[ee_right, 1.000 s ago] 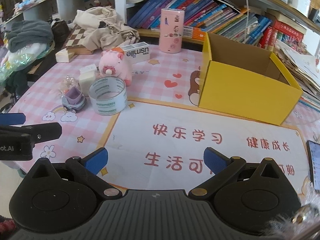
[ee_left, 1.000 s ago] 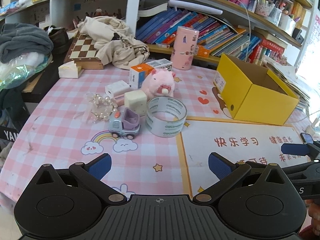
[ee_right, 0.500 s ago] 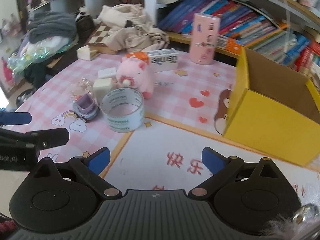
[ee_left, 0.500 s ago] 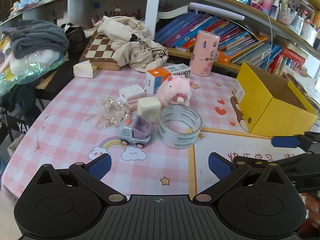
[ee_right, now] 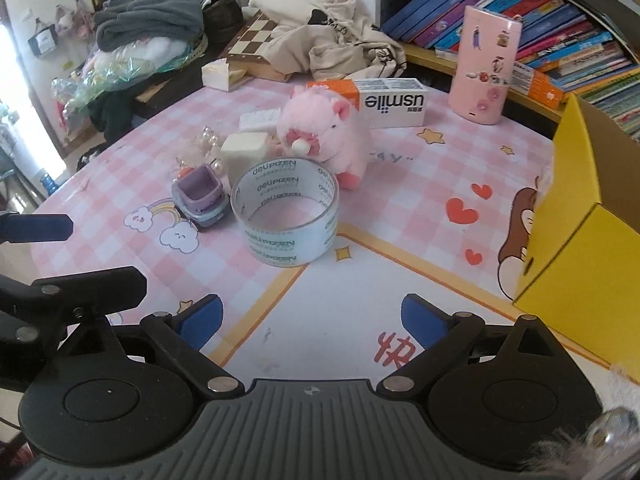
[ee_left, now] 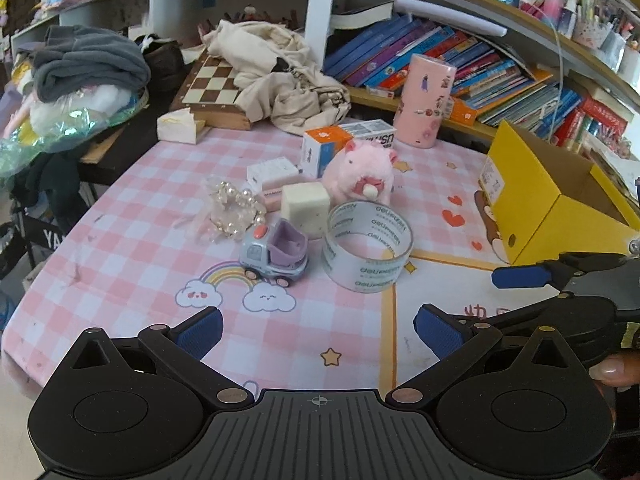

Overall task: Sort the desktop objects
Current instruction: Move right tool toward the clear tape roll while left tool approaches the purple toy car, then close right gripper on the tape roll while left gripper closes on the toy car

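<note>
The tape roll point(ee_right: 286, 211) stands on the pink mat, toy truck point(ee_right: 200, 198) just left, plush pig point(ee_right: 326, 136) touching its far side. It looks light, stiff and slick; I'd pinch its near wall. My right gripper point(ee_right: 312, 322) is closing slightly, empty; my left gripper point(ee_left: 318, 330) is spread, empty. Open mat lies near; the yellow box point(ee_right: 576, 240) waits right.

Both tools were matte black, ribbed down the middle, with round discs either side. The left gripper point(ee_left: 318, 328) and right gripper point(ee_right: 312, 320) wore blue pads point(ee_right: 422, 322), silver pivot screws point(ee_left: 230, 395), and small crosshair marks.
</note>
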{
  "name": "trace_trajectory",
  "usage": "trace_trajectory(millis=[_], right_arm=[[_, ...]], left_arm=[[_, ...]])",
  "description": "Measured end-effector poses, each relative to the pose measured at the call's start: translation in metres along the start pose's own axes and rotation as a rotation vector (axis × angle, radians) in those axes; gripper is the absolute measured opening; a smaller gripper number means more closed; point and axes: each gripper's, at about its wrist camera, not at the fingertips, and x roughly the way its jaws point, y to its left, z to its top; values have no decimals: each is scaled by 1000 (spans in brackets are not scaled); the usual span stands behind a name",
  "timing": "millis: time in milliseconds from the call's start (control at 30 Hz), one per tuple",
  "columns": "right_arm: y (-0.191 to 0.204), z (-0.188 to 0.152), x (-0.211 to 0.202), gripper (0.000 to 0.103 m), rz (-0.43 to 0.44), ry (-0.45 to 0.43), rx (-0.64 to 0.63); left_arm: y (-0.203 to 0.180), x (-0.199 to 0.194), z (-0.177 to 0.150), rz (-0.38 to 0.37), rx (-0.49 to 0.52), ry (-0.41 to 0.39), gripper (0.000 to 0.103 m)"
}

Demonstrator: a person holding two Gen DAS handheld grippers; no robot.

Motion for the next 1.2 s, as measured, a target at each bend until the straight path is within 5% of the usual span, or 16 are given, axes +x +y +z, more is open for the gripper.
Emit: trace_trajectory(millis=[533, 800, 867, 1200], right_arm=[[4, 29, 44, 94, 82, -47, -132], [14, 43, 75, 93, 105, -58, -202], [12, 44, 79, 83, 98, -68, -206], [-22, 35, 70, 82, 49, -56, -130]], left_arm=[[11, 14, 18, 215, -5, 5, 103], [13, 22, 25, 226, -7, 18, 103], [14, 27, 26, 227, -4, 24, 102], [3, 72, 38, 209, 63, 43, 96]])
